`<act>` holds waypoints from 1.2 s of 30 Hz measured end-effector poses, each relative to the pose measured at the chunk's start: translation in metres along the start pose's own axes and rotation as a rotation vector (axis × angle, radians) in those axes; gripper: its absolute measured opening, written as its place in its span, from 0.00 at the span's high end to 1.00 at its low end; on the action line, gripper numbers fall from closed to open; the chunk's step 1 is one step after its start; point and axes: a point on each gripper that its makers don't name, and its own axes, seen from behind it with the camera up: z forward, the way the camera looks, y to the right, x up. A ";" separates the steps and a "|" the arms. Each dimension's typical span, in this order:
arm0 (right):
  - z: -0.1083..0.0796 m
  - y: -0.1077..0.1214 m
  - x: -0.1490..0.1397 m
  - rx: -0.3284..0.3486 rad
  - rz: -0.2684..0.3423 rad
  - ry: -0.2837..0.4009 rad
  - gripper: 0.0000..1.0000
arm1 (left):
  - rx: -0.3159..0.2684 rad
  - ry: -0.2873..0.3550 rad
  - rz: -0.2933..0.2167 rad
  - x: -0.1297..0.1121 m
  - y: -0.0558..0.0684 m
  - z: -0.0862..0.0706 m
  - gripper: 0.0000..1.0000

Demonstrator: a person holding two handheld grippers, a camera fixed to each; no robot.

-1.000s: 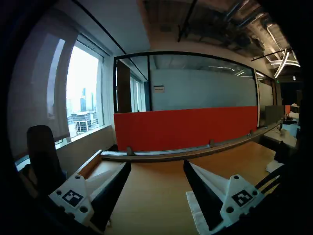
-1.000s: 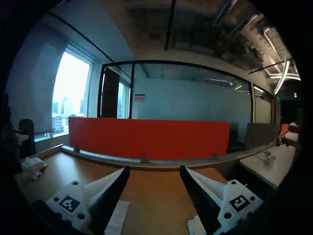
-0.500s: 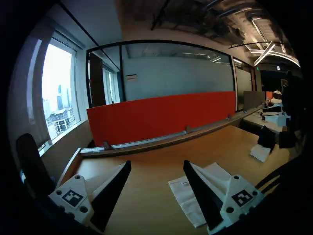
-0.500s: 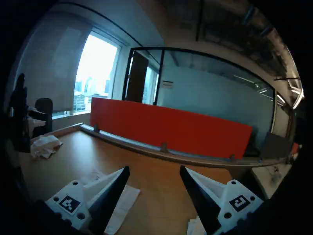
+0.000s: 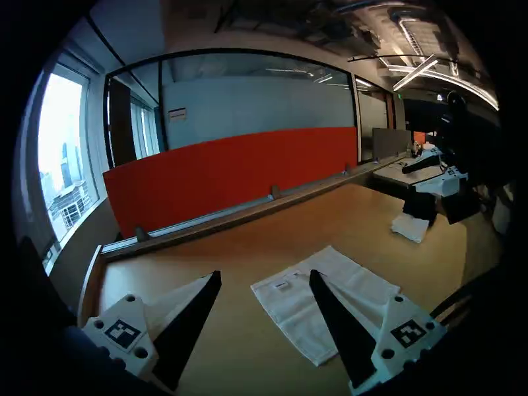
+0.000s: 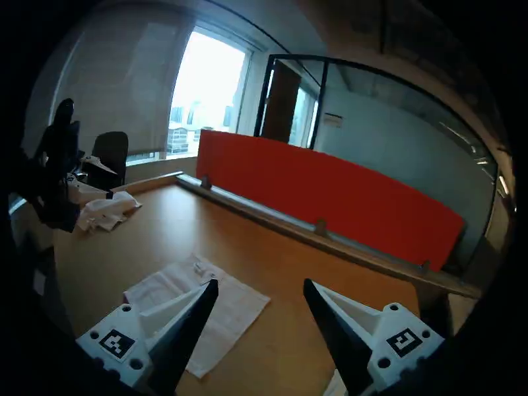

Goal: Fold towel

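Observation:
A white towel point(image 5: 317, 300) lies flat and unfolded on the wooden table point(image 5: 218, 343), with a small tag near its far edge. In the left gripper view it sits just past and to the right of my left gripper point(image 5: 264, 274), whose right finger overlaps it. The left gripper is open and holds nothing. In the right gripper view the same towel point(image 6: 228, 307) lies low and left, partly behind the left finger of my right gripper point(image 6: 259, 284). That gripper is open too, above the table and apart from the cloth.
An orange divider point(image 5: 231, 171) with a metal rail runs along the table's far edge. A crumpled white cloth point(image 5: 410, 226) lies under a black-and-white device at far right. Another crumpled cloth point(image 6: 105, 211) lies near the window, by an office chair point(image 6: 109, 148). White fabric point(image 6: 335, 388) peeks in at the bottom.
Both cameras have tilted down and turned inward, the left view swinging right and the right view left. The flat towel has come into view. Both grippers stayed open.

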 end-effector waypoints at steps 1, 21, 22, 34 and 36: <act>0.002 -0.003 -0.003 0.010 -0.003 -0.007 0.00 | -0.009 -0.007 0.004 -0.003 0.002 0.001 0.00; 0.037 -0.055 -0.090 0.157 -0.032 -0.153 0.00 | -0.152 -0.165 0.087 -0.094 0.053 0.027 0.00; 0.038 -0.057 -0.095 0.161 -0.030 -0.160 0.00 | -0.157 -0.173 0.088 -0.098 0.055 0.028 0.00; 0.055 -0.085 -0.157 0.212 -0.014 -0.254 0.00 | -0.234 -0.280 0.109 -0.159 0.081 0.045 0.01; 0.058 -0.090 -0.166 0.221 -0.014 -0.269 0.00 | -0.243 -0.297 0.114 -0.168 0.084 0.048 0.01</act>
